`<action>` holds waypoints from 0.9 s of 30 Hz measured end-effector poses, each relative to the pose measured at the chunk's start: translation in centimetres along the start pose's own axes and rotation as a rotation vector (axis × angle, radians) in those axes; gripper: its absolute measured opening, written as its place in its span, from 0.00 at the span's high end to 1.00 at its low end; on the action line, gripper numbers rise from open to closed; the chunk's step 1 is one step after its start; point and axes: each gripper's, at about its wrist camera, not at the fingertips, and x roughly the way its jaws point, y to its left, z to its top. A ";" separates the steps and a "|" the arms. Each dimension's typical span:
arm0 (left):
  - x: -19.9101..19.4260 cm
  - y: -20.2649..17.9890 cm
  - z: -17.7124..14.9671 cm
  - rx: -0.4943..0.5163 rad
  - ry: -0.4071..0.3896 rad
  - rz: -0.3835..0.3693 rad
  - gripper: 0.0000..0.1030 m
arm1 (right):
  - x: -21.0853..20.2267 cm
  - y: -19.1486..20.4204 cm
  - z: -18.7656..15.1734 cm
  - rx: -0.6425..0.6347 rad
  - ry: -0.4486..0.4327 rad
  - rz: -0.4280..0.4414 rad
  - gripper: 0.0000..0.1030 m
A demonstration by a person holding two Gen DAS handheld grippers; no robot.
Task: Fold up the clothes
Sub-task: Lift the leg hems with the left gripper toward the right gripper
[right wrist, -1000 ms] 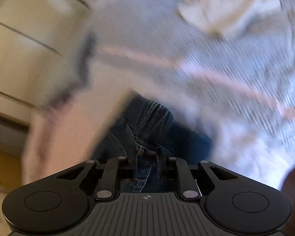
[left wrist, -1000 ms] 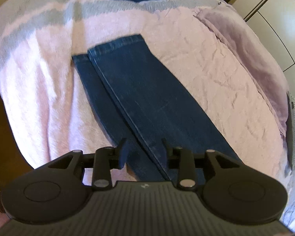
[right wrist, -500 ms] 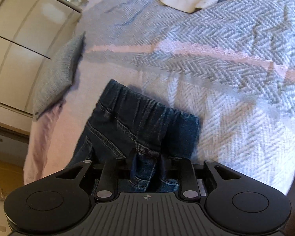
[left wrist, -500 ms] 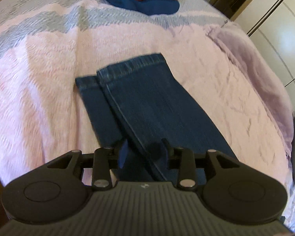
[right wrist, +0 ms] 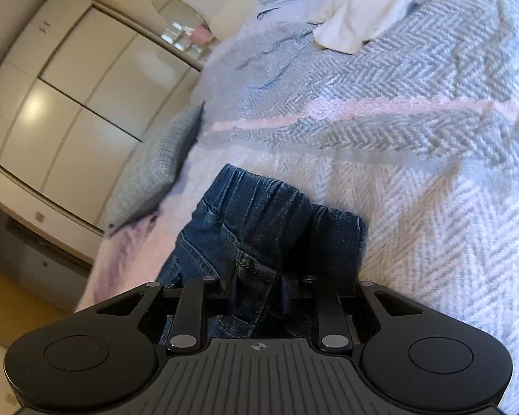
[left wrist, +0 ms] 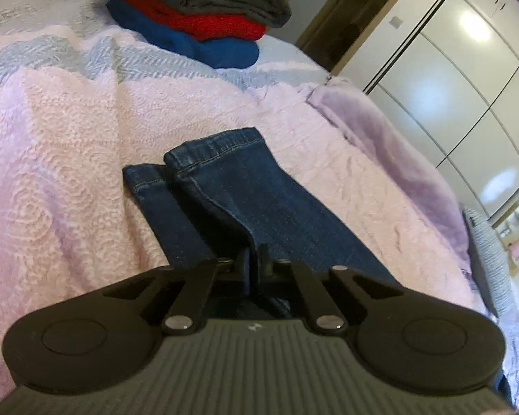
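Note:
Dark blue jeans [left wrist: 259, 207] lie on the pink and grey bedspread [left wrist: 69, 173], folded lengthwise so one leg rests on the other, hems pointing away. My left gripper [left wrist: 255, 259] is shut on the edge of the upper leg, and the denim rises in a ridge into its fingers. In the right wrist view the waistband end of the jeans [right wrist: 259, 214] is bunched up. My right gripper [right wrist: 259, 283] has its jaws closing on a thick fold of that denim, which fills the gap between the fingers.
A stack of folded clothes [left wrist: 197, 17], blue, red and dark grey, sits at the far end of the bed. A white garment [right wrist: 363, 17] lies crumpled on the bedspread [right wrist: 415, 207]. A grey pillow [right wrist: 155, 173] and a lilac blanket [left wrist: 398, 145] border the bed's side by white wardrobes [right wrist: 69, 103].
My left gripper came down onto the leg and closed from open onto its edge. The right gripper sank lower over the waistband, with its jaws narrowing on the bunched denim.

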 end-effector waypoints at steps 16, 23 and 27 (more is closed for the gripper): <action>-2.0 0.8 -1.0 0.098 -0.057 -0.008 0.98 | -1.6 -0.4 0.9 -0.062 0.050 -0.009 0.82; -3.1 -0.3 -0.1 0.136 -0.160 -0.083 0.98 | -3.1 1.4 2.1 -0.088 -0.037 0.162 0.82; -1.0 1.0 -1.5 0.161 -0.065 -0.002 0.98 | -1.0 -2.7 0.1 -0.001 0.046 0.062 0.82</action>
